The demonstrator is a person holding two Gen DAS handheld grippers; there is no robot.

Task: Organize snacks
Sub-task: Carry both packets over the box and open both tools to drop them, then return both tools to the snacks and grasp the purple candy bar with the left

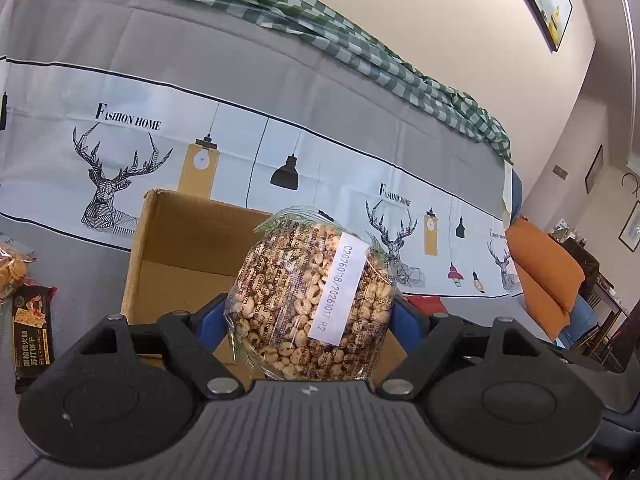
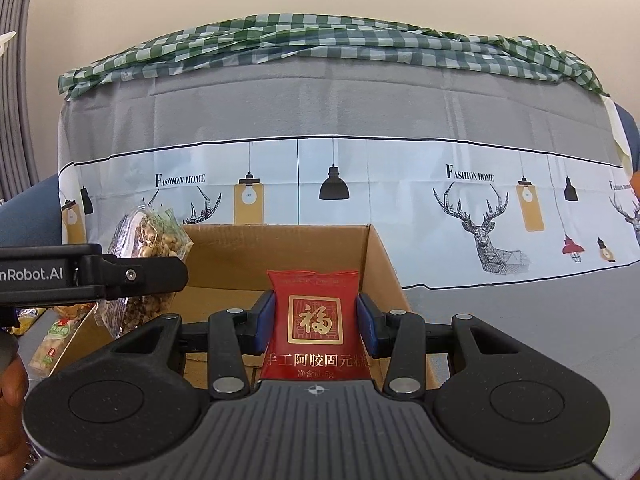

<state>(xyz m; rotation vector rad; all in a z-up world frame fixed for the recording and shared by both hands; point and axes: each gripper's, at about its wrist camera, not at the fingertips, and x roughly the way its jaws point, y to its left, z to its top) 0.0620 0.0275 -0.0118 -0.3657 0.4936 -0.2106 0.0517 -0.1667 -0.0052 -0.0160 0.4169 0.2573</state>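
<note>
Left tool point(image 1: 308, 320) clamped a puffed-grain bag point(image 1: 310, 296) and right tool point(image 2: 316, 322) a red packet point(image 2: 316, 320) over the open cardboard box point(image 2: 288, 248), where simultaneous release risked collision or spilling past the rim.

Grey cloth-covered surface point(image 1: 80, 280), rising behind into a printed band of deer and lamps. Resting on it: open cardboard box point(image 1: 168, 248), empty as far as visible; dark snack bar point(image 1: 32, 332) left of box; clear bag of biscuits point(image 1: 12, 268) just beyond the bar. More packets point(image 2: 52, 344) lying left of box.
</note>
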